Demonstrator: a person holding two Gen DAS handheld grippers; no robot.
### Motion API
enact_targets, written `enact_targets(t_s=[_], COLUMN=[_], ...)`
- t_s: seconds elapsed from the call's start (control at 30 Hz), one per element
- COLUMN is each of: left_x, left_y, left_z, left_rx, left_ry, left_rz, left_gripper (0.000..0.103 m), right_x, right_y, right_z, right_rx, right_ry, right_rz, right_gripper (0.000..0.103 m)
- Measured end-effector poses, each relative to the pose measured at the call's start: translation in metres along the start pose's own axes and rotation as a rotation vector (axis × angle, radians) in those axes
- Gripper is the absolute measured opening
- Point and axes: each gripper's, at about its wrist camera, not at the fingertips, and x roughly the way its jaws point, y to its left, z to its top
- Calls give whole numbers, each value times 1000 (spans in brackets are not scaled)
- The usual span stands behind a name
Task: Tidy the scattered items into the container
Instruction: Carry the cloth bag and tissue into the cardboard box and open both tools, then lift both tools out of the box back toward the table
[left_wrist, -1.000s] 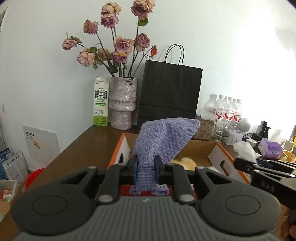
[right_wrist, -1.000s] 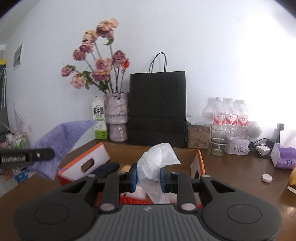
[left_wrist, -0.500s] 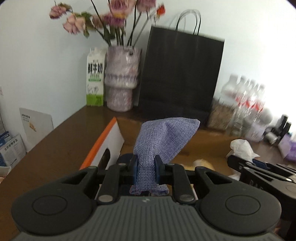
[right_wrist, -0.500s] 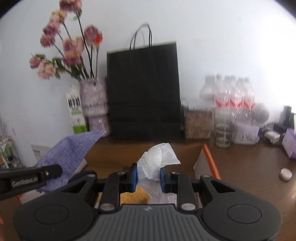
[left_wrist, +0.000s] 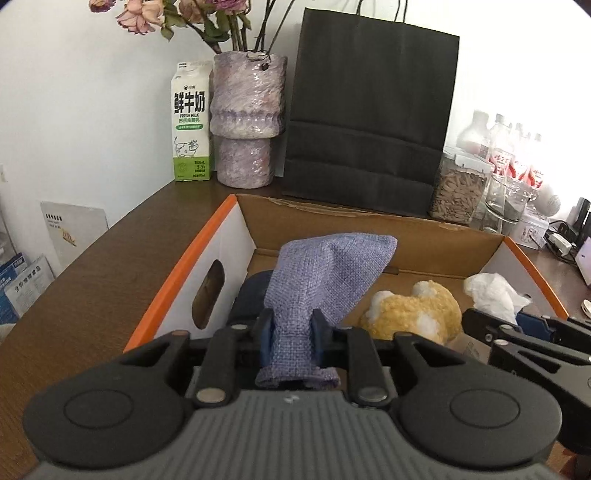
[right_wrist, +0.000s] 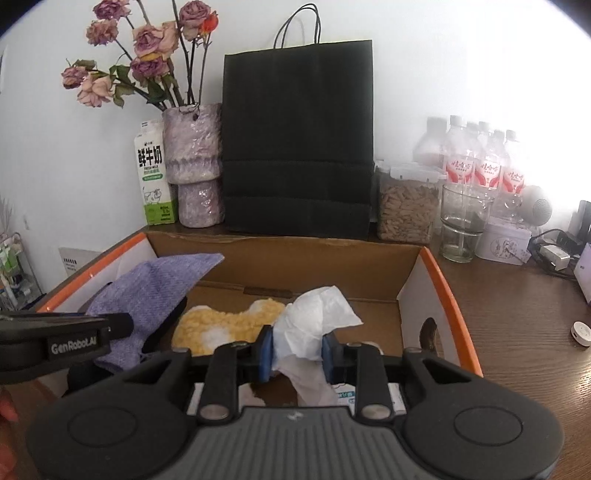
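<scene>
1. Claws are both gripping cargo over the cardboard box (left_wrist: 369, 221): the left claw (left_wrist: 290, 332) is pinching a purple woven cloth (left_wrist: 325, 273), and the right claw (right_wrist: 293, 349) is clamping a white tissue (right_wrist: 317, 317).
2. Sitting inside already are a yellow plush toy (right_wrist: 229, 325) and something dark beneath the cloth.
3. Trouble could be brewing: the tissue is looking flimsy and may cling to a pad on release, or the cloth's stiff corner may be catching the box wall and draping over the rim.
4. Crowding is a risk too, as both claws are working close together.
5. Hiding the box's near floor are the claw bodies, so what is lying there is unclear.
</scene>
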Motion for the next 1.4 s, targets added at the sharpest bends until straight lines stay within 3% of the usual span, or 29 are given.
enact_targets(t_s=[0.07,0.2,0.27,0.37,0.43,0.97,1.17,1.4], left_x=[-4,-18,-26,-40,-47,-58,-86,-128], left_y=[-1,-4,-5,-9,-11,0,14,33], left_z=[-1,0,0,0,0,5,9,-14], left_rx=[11,43,52,76,86,38,7,25], left_ry=[-14,-65,-98,-171,-201,-196,-233,-195], left_rz=[19,39,52,74,86,71,53,-4], left_gripper=[49,55,85,103,103,103,103,103], right_x=[-4,-14,-17,-22,-23,-44,-86,-141], right_y=[2,10,13,15,15,17,19,11], right_z=[-1,-4,-4,-3,-3,5,13,0], right_rx=[-10,-76,-83,-90,-89,-91,-110,-141], right_ry=[-13,-43,-49,-50,-41,-43,-125,-156], right_rz=[-8,-31,-38,-45,-49,-42,-31,-15], right_gripper=[72,83,96,103,103,103,103,103])
